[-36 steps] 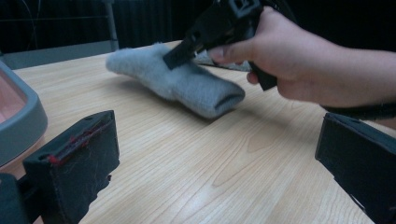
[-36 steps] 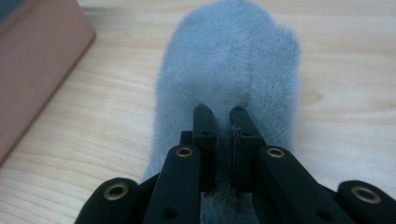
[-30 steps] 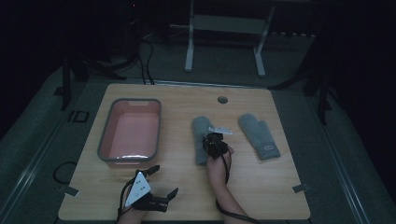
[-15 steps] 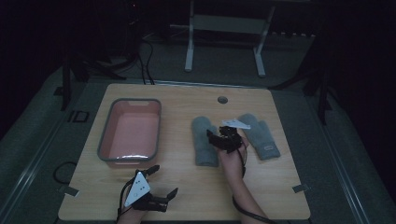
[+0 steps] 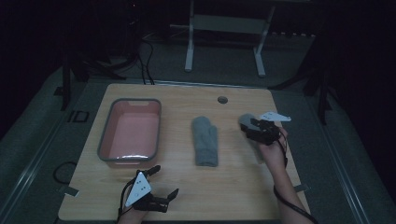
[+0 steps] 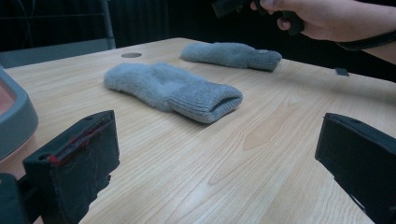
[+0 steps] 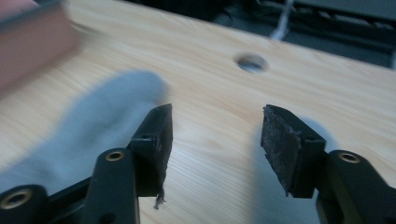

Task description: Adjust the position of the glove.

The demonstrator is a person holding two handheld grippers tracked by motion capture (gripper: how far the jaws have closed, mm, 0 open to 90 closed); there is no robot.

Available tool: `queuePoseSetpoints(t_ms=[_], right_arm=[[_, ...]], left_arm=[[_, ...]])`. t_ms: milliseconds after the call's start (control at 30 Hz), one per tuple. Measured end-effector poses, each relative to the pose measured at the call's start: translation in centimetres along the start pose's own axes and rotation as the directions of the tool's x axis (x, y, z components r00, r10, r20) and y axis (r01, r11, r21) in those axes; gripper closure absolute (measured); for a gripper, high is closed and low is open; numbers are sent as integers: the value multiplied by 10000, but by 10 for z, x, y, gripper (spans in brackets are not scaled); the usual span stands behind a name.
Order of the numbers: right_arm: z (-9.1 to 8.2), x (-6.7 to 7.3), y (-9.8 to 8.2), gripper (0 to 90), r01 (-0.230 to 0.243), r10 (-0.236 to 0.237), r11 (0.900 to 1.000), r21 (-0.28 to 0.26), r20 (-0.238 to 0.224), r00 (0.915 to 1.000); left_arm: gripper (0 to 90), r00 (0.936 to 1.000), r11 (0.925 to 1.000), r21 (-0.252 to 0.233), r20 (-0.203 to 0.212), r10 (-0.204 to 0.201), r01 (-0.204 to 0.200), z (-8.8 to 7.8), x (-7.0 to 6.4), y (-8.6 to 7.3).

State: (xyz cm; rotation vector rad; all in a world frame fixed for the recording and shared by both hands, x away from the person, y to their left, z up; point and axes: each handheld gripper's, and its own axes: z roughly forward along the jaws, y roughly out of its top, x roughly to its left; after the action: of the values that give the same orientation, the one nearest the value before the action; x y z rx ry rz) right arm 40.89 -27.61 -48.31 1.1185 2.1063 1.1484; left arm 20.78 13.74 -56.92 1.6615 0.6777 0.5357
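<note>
High view: wooden worktop [image 5: 233,186] w/ a pink tub [image 5: 132,133], grey-rimmed, on its left part; one grey mitten [image 5: 205,140] flat near the middle, cuff toward the person; a 2nd grey mitten [image 5: 246,122] at right, mostly hidden under the right claw [image 5: 254,127], which hangs over it w/ jaws apart; round cable hole [image 5: 222,100] near the far edge; left claw [image 5: 163,182] sits at the near edge, jaws spread wide, pinching nothing.

Left gripper view: both black jaws far apart over bare wood; nearer mitten [image 6: 173,88] lies ahead, cuff opening facing the camera; farther mitten [image 6: 231,55] behind it, well apart; the person's right hand [image 6: 322,16] above that one; tub rim [image 6: 16,116] at left edge.

Right gripper view: jaws spread, nothing btwn them but wood; blurred mitten [image 7: 88,130] left of them; other mitten's grey [image 7: 273,196] just under the right-hand jaw; can't tell if touching; hole [image 7: 251,62] beyond.
</note>
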Motion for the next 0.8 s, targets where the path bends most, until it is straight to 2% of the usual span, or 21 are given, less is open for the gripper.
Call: queuePoseSetpoints(t_ms=[67,167,267,367,500,567,600,633,667,700,767,800], right_arm=[[1,-16,-5,496,337,-338,9994,67,106,9994],[5,-39,-12,545,325,-331,9985,450,127,9994],[10,-57,-19,545,-71,67,9963,852,51,10000],[14,-67,-30,532,-294,307,9932,1131,-92,9995],[21,-70,-48,498,-281,357,9895,1417,-513,9980],[27,-69,-57,519,-45,122,9840,1783,-423,9990],[29,-68,-62,543,226,-163,9837,1784,-364,9992],[29,-68,-62,543,226,-163,9837,1784,-364,9992],[29,-67,-63,612,-22,76,9857,1682,-315,9995],[28,-63,-62,770,-347,360,9830,1805,-39,9993],[25,-59,-58,820,-524,495,9831,1754,204,9986],[23,-58,-56,826,-659,638,9843,1639,179,9978]], left_arm=[[1,10000,10000,15,-12,-6,6,1,0,0],[1,9999,9999,90,-19,108,-107,1,-1,0],[1,9998,9998,82,-28,177,-177,1,-1,0],[1,9998,9998,84,-37,178,-178,0,-1,0],[0,9999,9999,57,-38,127,-127,0,0,0],[1,9999,9999,66,-36,129,-129,0,0,0],[1,9999,9999,81,-36,137,-137,0,-1,0],[1,9999,9999,81,-36,137,-137,0,-1,0],[1,9999,9998,96,-37,150,-149,0,-1,-1],[1,9999,9998,107,-45,153,-153,0,-1,-1],[0,9999,9998,108,-66,141,-140,1,0,-1],[1,9999,9998,108,-66,141,-140,1,0,-1]])
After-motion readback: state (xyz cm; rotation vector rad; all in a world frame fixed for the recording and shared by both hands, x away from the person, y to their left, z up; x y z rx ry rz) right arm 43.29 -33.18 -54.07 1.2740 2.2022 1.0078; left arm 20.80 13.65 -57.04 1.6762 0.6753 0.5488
